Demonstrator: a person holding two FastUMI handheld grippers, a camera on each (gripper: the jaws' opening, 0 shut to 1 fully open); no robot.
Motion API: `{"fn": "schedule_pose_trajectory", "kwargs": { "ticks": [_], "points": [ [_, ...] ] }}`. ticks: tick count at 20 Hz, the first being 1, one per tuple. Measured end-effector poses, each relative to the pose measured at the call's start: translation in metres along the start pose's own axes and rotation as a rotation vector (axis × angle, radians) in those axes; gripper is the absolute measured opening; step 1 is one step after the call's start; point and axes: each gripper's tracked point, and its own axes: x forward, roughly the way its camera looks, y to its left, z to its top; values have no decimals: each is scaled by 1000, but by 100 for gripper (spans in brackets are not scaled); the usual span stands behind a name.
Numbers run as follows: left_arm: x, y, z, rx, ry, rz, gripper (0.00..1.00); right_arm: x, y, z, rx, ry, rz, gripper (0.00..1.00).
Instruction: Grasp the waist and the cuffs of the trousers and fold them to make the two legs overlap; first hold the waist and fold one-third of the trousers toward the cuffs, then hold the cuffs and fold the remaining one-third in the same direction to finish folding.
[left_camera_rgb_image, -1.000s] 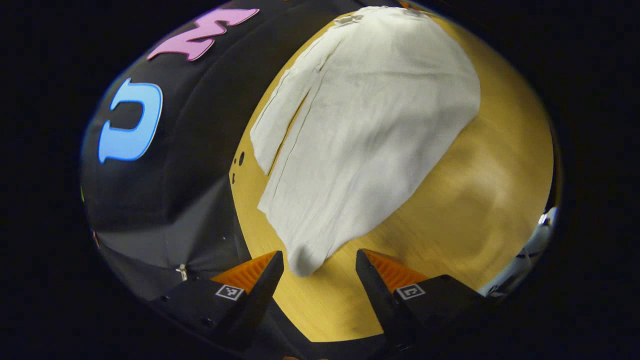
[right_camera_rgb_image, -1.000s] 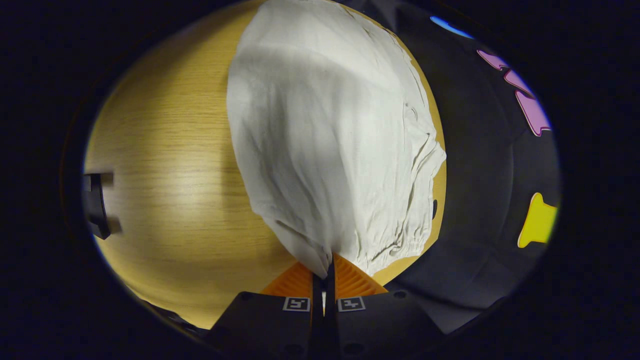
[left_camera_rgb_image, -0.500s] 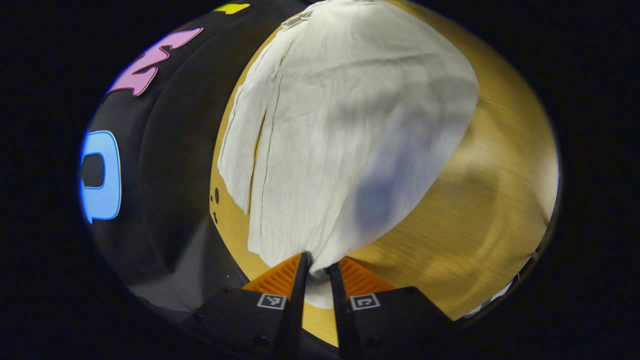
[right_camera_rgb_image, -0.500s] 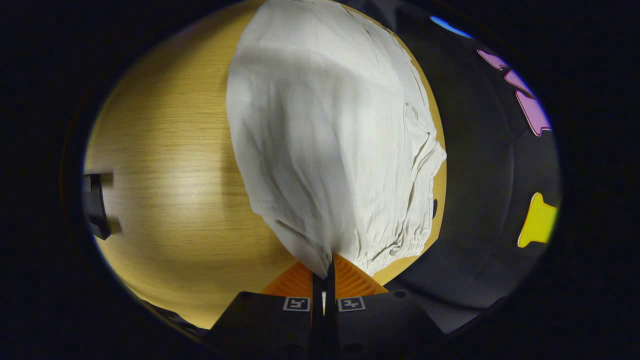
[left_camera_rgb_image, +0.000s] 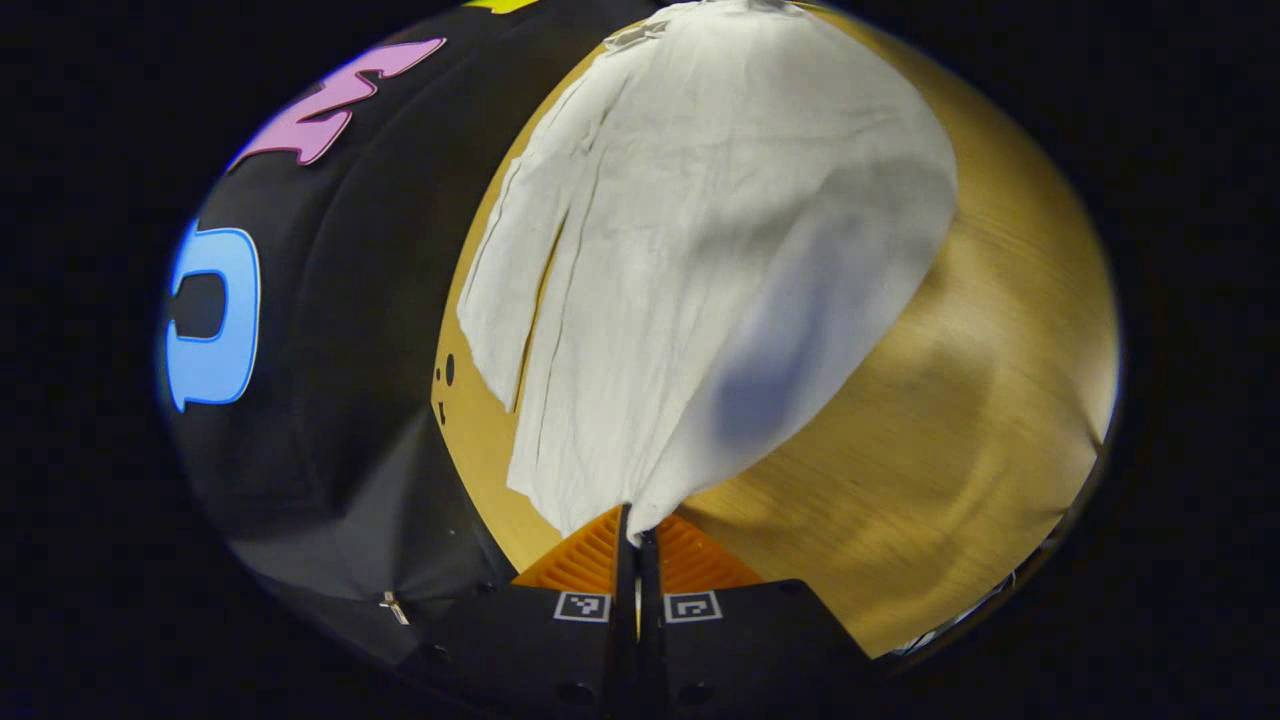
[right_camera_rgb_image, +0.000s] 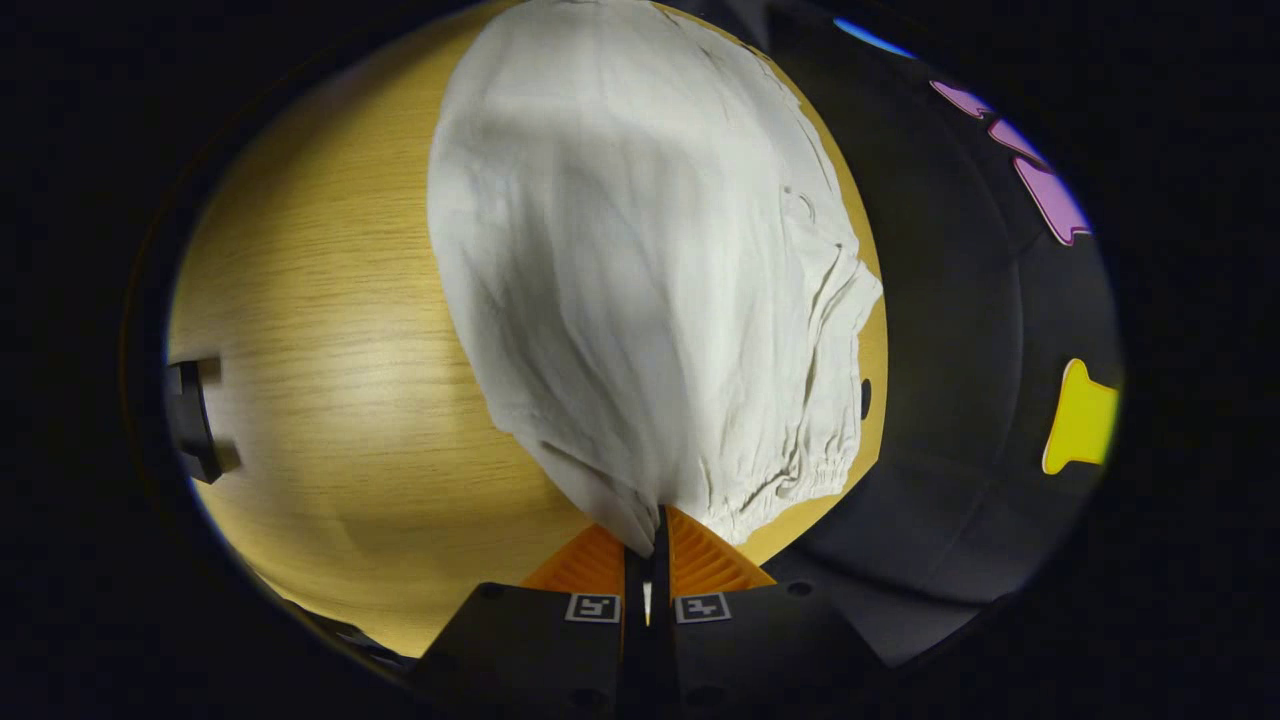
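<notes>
Trousers (left_camera_rgb_image: 700, 260) pinched: left gripper (left_camera_rgb_image: 634, 540); right gripper (right_camera_rgb_image: 652, 535); cuff probably.

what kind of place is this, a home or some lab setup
Likely a staged recording booth, not a home: a bare wooden table backed by black cloth wall, with only white trousers laid out.

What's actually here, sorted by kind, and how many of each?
Trousers: 1, white trousers lying on the table.
Tables: 1, wooden table.
Grippers: 2, left gripper and right gripper, each shut on a corner of the trousers.
Total: 4
</notes>
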Motion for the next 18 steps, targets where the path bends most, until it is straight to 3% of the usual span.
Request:
{"fn": "schedule_pose_trajectory", "kwargs": {
  "ticks": [5,12,18],
  "points": [
    [-12,36,20,-42,-47,27,6,-21,-35,-9,40,-21,-61,5],
    [-8,133,57,-84,-108,120,5,-31,-121,0,95,-46,-138,5],
    [38,208,98,-238,-151,155,5,1,-189,7,443,-76,-135,5]
  ]
}}
